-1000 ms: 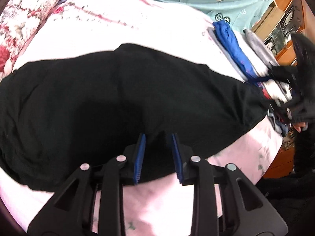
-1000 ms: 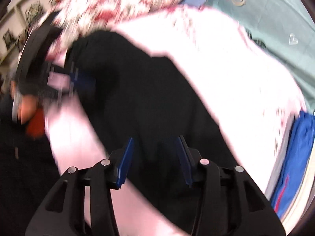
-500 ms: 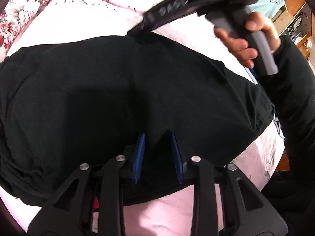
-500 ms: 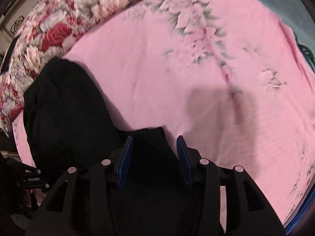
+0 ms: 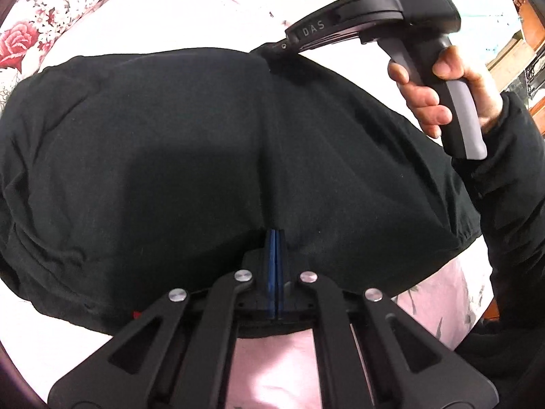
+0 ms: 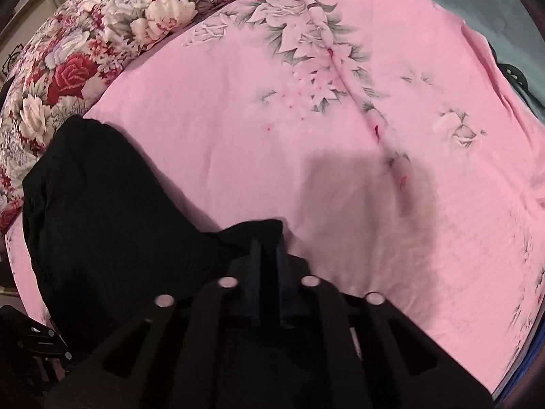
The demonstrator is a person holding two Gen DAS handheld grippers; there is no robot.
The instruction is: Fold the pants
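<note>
change: my left gripper (image 5: 276, 238) jaws have just closed on the pants (image 5: 170, 156) near edge | right gripper (image 6: 267, 248) jaws have just narrowed on the far edge | pants flat on the bed (image 6: 340, 170) | both edges gripped, i judge the fold can start

The left gripper (image 5: 276, 238) points steeply down at the near edge of the pants (image 5: 170, 153), its blue pads pressed together on the cloth. The right gripper (image 6: 267, 248), held in a hand (image 5: 439, 99) with a dark sleeve, pinches the pants' far edge; its jaws have just been closing on the fabric.
</note>
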